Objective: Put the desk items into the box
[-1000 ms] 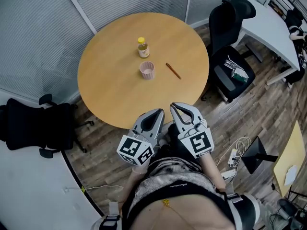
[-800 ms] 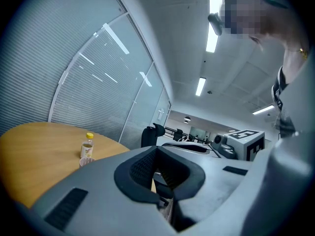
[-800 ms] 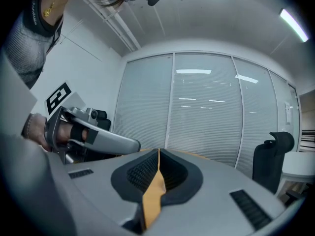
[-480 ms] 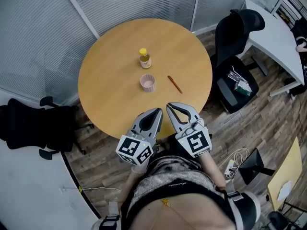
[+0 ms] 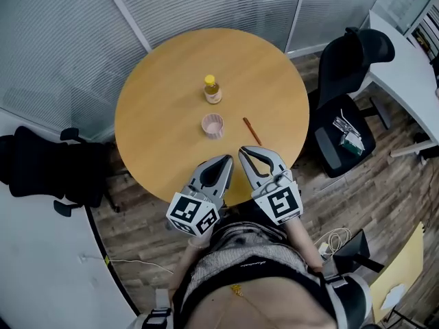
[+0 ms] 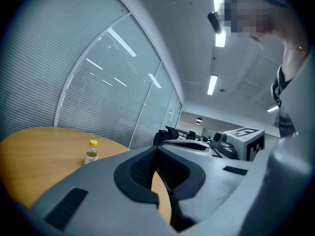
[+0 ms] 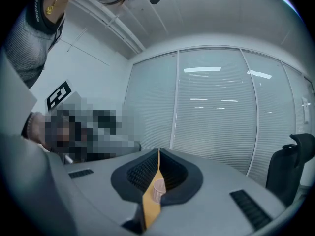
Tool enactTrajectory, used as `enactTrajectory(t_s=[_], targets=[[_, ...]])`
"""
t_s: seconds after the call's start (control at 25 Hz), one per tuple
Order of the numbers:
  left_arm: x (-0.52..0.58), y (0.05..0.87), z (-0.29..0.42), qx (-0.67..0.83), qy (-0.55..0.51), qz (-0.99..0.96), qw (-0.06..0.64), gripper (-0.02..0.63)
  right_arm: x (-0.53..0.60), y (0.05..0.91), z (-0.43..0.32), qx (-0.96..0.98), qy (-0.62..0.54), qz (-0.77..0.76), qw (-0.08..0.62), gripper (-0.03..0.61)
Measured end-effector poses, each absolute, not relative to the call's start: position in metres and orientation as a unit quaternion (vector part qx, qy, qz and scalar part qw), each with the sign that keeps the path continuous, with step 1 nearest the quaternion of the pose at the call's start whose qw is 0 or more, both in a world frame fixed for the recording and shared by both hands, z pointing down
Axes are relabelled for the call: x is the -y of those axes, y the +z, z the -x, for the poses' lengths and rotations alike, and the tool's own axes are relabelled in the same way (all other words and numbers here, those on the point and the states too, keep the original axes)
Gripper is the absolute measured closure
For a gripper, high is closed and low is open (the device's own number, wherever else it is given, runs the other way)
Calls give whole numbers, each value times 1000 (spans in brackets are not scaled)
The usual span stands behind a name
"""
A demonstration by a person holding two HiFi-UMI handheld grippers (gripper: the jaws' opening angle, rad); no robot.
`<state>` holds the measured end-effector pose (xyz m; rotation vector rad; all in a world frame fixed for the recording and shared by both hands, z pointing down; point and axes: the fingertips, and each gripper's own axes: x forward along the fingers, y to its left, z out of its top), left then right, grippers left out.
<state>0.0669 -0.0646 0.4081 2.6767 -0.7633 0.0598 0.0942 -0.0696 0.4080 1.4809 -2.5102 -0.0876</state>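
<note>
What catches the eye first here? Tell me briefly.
The round wooden table fills the head view, with a yellow-capped bottle, a pink cup and a thin brown stick near its middle. At its near edge the left gripper and right gripper hang side by side, jaws together and empty.

Round wooden table [image 5: 164, 108]; bottle [image 5: 212, 90], pink cup [image 5: 212, 125], pencil [image 5: 252, 131] on top

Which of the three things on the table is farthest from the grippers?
The yellow-capped bottle: it stands beyond the pink cup and the brown stick, deepest in on the table.
</note>
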Motion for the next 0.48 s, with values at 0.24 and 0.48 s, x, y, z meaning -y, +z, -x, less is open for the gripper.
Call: enactTrajectory(t_s=[0.24,0.48], targets=[[73,417,-79,300,18,-935,186,612,82,416,-107,869,-5,-485,97,555],[80,422,-82,330,14,-924,192,612,91,427,-112,882,-11,-458,112,555]])
